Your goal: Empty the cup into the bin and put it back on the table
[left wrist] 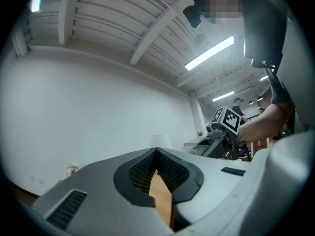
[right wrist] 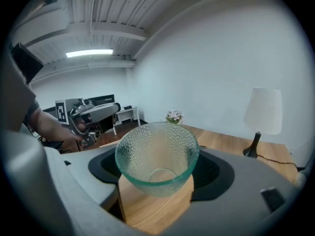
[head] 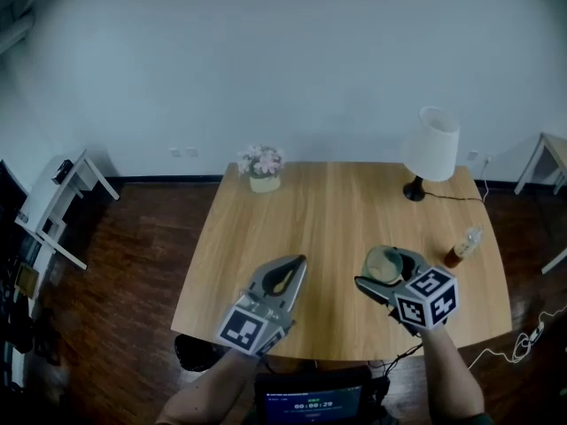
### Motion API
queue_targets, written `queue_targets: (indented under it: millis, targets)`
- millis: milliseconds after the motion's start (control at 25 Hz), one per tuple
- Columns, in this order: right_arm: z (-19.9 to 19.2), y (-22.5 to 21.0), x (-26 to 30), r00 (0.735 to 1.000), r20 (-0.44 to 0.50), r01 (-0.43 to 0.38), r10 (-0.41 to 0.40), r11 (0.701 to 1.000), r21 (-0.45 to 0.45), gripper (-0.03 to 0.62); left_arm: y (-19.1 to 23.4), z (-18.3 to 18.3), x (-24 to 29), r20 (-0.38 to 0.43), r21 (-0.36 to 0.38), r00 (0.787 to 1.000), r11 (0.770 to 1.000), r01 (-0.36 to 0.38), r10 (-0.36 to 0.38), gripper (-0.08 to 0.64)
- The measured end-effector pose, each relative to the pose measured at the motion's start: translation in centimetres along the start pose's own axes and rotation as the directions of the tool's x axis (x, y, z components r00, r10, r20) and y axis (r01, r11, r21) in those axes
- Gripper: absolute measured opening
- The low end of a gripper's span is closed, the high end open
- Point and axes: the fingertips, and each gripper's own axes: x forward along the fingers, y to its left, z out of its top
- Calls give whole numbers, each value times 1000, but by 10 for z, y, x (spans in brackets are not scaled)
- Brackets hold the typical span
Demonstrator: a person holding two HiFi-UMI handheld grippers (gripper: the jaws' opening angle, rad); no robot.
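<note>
Between the jaws of the right tongs [head: 385,271] a dimpled glass cup [right wrist: 156,156] is gripped by its sides, with its mouth turned back toward the hand. It is held over the near part of the wooden table [head: 337,206]. The left tongs [head: 293,267] are seen closed, tips meeting on nothing, beside the cup but apart from it.

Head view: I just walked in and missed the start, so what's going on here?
A person holds a gripper in each hand over the wooden table. The right gripper has its jaws closed on a dimpled glass cup, which looks empty. The left gripper carries nothing, its jaws together. A lamp, a flower pot and a bottle stand on the table.
</note>
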Motion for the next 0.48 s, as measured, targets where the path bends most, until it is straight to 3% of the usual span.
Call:
queue_targets:
  millis: [160, 480]
  targets:
    - [-17, -15, 13, 999, -20, 34, -33, 999, 30, 399, 2, -24, 14, -37, -28, 998, 999, 41, -42, -6]
    - [-57, -44, 43, 994, -81, 80, -75, 994, 71, 399, 12, -75, 36, -101, -85, 993, 995, 53, -62, -6]
